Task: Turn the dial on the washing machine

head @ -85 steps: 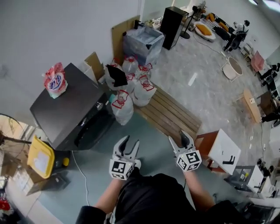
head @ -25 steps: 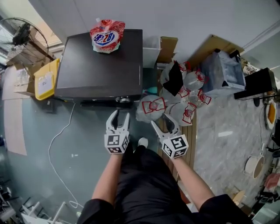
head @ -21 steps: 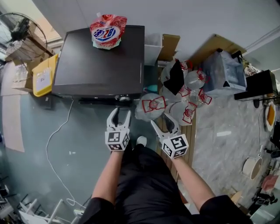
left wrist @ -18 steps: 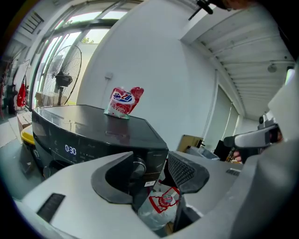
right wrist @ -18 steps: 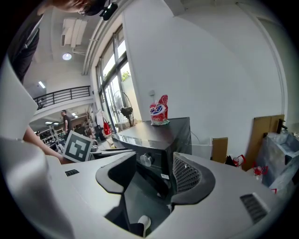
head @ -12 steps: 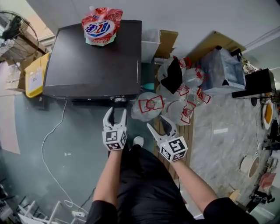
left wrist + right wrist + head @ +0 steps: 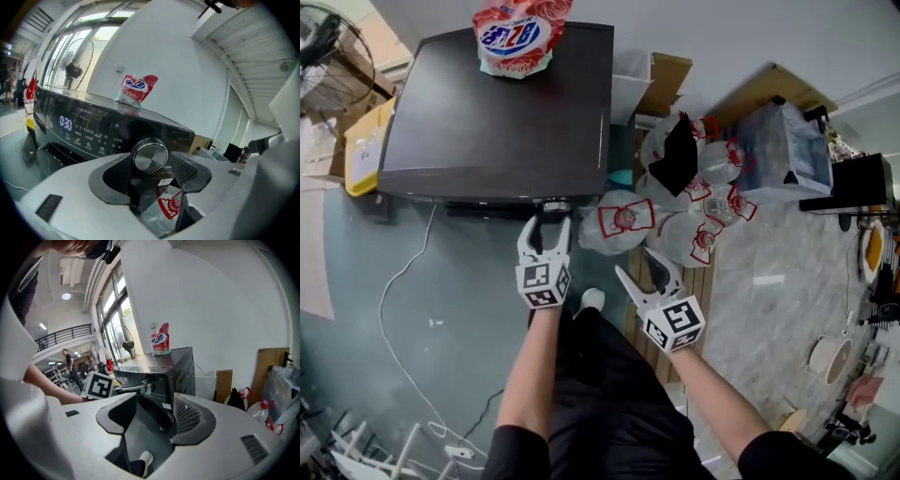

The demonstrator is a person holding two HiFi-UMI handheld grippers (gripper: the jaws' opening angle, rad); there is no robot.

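The dark washing machine [image 7: 497, 103] stands by the wall with a red and white bag [image 7: 514, 33] on top. Its round silver dial [image 7: 150, 156] sits on the front panel, near the right end. The left gripper [image 7: 546, 225] is right up at the dial. Its jaws have just been opening and now stand wide, with the dial lined up in the gap but not pinched. The right gripper [image 7: 639, 265] hangs beside it, near the white bags [image 7: 623, 220], jaws apart and holding nothing.

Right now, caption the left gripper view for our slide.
Left hand-held gripper, jaws just opened wider and empty, faces the washing machine dial.
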